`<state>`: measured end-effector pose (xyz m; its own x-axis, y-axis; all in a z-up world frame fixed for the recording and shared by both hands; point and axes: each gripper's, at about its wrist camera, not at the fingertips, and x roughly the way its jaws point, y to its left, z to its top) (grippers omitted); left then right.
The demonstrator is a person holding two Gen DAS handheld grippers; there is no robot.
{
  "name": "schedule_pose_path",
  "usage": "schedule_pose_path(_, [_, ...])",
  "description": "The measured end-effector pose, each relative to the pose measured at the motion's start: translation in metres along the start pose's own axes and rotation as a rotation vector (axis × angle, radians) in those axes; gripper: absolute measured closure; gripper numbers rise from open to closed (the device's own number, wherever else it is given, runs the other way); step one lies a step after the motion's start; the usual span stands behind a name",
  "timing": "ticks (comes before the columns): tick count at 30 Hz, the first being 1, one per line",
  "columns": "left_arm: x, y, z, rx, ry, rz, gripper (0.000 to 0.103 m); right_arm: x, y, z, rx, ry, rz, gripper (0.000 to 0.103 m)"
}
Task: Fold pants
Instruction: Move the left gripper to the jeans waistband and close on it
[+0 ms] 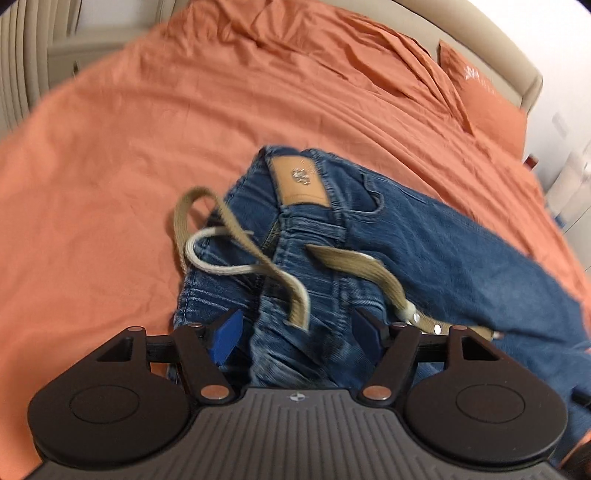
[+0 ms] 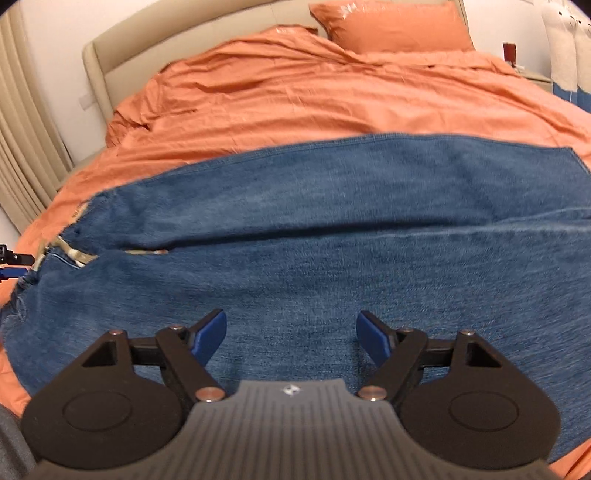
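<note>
Blue jeans [image 1: 424,243] lie on the orange bedspread [image 1: 147,155]. Their waistband faces my left gripper [image 1: 297,334], with a tan leather patch [image 1: 301,177] and a khaki belt [image 1: 258,254] looped loose over it. My left gripper is open and the bunched waistband lies between its blue pads [image 1: 227,338]. In the right wrist view the legs of the jeans [image 2: 314,236] spread flat across the bed. My right gripper [image 2: 291,336] is open just above the denim and holds nothing. The tip of the left gripper [image 2: 11,264] shows at the left edge by the waist.
An orange pillow [image 2: 391,26] and a beige headboard [image 2: 118,55] are at the far end of the bed. Pleated beige curtains [image 2: 22,147] hang to the left. A nightstand [image 2: 532,75] stands at the right of the bed.
</note>
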<state>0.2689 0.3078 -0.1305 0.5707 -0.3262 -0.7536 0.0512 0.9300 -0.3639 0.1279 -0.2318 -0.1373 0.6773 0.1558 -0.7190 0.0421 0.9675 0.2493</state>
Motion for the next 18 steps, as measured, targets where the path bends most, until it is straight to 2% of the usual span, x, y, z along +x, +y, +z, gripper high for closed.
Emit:
schedule_pose_path(3, [0.007,0.020,0.001,-0.060,0.003,-0.113,0.028,0.010,0.002,-0.001,-0.003,0.023,-0.006,0.029])
schedule_pose_path(5, [0.009,0.024,0.002,-0.080,0.016,-0.184,0.049,0.017,0.004,0.000,-0.008,0.043,-0.014,0.029])
schedule_pose_path(7, [0.008,0.019,0.000,-0.070,0.014,-0.196,0.050,0.021,0.005,0.000,-0.009,0.055,-0.018,0.029])
schedule_pose_path(9, [0.008,0.015,0.001,-0.067,0.009,-0.144,0.067,0.023,0.005,0.000,-0.005,0.058,-0.020,0.029])
schedule_pose_path(10, [0.005,0.012,0.002,-0.077,-0.006,-0.100,0.086,0.024,0.005,0.001,-0.001,0.059,-0.020,0.029])
schedule_pose_path(11, [-0.003,0.008,0.001,-0.084,-0.031,-0.086,0.092,0.024,0.005,0.001,0.004,0.059,-0.018,0.029])
schedule_pose_path(12, [-0.015,0.000,0.001,-0.077,-0.065,-0.070,0.093,0.023,0.004,0.000,0.007,0.059,-0.018,0.029])
schedule_pose_path(15, [-0.060,-0.051,-0.001,0.068,-0.189,0.095,0.095,0.019,0.003,0.000,0.014,0.050,-0.021,0.029])
schedule_pose_path(18, [-0.081,-0.082,-0.004,0.170,-0.224,0.202,0.095,0.013,0.002,-0.002,0.019,0.036,-0.019,0.029])
